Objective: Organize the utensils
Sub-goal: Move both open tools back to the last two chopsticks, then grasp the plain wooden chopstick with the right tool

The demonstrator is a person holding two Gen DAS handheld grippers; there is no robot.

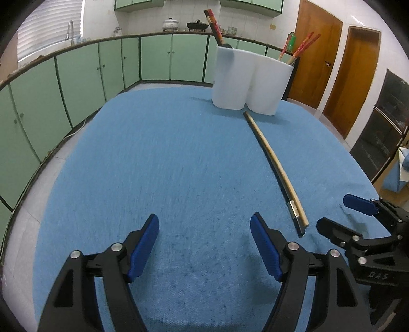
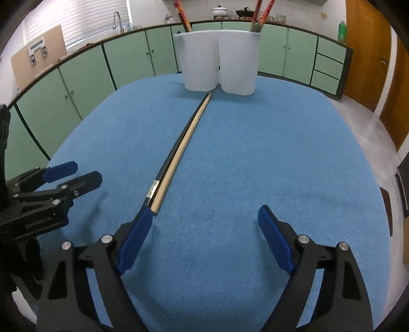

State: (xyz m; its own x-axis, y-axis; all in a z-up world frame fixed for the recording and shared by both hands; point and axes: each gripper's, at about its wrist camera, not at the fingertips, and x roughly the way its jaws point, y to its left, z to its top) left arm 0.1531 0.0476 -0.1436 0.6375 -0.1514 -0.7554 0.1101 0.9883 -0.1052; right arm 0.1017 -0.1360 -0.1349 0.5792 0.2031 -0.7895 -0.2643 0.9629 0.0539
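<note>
Two chopsticks lie side by side on the blue tablecloth (image 1: 153, 153): a tan wooden one (image 1: 271, 155) (image 2: 179, 153) and a black one with a silver band (image 1: 293, 209) (image 2: 154, 187). Their far tips reach a white two-compartment holder (image 1: 250, 79) (image 2: 219, 58), which has red chopsticks (image 1: 213, 23) (image 2: 263, 12) standing in both compartments. My left gripper (image 1: 204, 224) (image 2: 81, 173) is open and empty, low over the cloth to the left of the pair. My right gripper (image 2: 207, 217) (image 1: 340, 214) is open too. The pair's near ends lie at its left fingertip (image 2: 148, 214), outside the jaws.
The table's rounded edge drops to a grey floor on all sides. Green cabinets (image 1: 76, 76) with a sink and pots line the back wall. Wooden doors (image 1: 317, 56) stand at the right, and a green bottle (image 2: 342, 30) sits on the counter.
</note>
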